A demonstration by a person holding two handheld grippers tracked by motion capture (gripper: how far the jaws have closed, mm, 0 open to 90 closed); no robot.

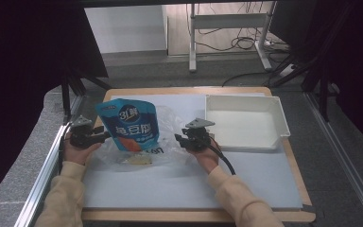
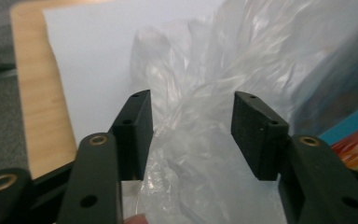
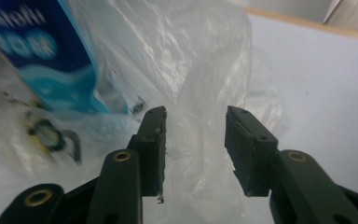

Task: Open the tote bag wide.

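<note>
One blue pouch (image 1: 128, 124), one plastic bag (image 1: 170, 124), one tray (image 1: 280, 124)

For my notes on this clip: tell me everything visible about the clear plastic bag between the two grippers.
The clear plastic bag is thin, crinkled, glossy film, lying loosely rumpled on the pale mat left of the white tray. A blue pouch stands partly inside it, with a yellowish item low down. The left gripper and right gripper flank it; film bunches between both pairs of open jaws, whose pads do not press on it.
</note>
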